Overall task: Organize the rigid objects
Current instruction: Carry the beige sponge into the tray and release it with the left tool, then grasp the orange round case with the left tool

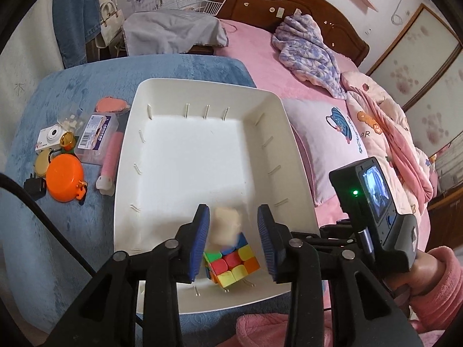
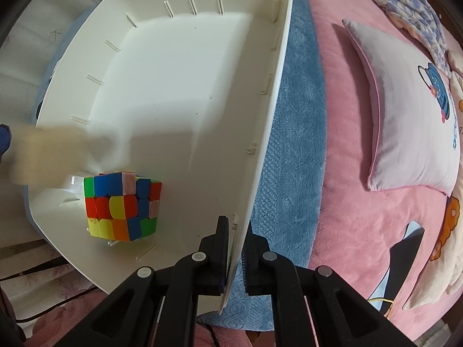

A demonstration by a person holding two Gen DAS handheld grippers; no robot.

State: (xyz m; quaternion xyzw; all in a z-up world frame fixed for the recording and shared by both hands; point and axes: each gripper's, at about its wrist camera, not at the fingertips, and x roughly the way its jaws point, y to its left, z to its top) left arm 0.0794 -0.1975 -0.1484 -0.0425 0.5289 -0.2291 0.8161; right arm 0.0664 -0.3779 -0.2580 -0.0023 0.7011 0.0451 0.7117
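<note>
A white plastic tray (image 1: 162, 92) lies on a blue blanket. A colourful puzzle cube (image 1: 231, 266) sits in its near corner; it also shows in the right wrist view (image 2: 121, 205). My left gripper (image 1: 233, 231) is open above the cube, with a blurred cream object (image 1: 227, 224) between its fingers, apart from both pads. That blurred cream thing shows at the left of the right wrist view (image 2: 52, 153). My right gripper (image 2: 235, 237) is shut on the tray's right rim (image 2: 275, 92).
Left of the tray lie an orange round box (image 1: 64, 177), a clear plastic box (image 1: 97, 134), a pink tube (image 1: 110, 159), a small white camera (image 1: 49, 138) and a black plug (image 1: 34, 186). A pillow (image 1: 327, 144) and bedding lie on the pink bed at the right.
</note>
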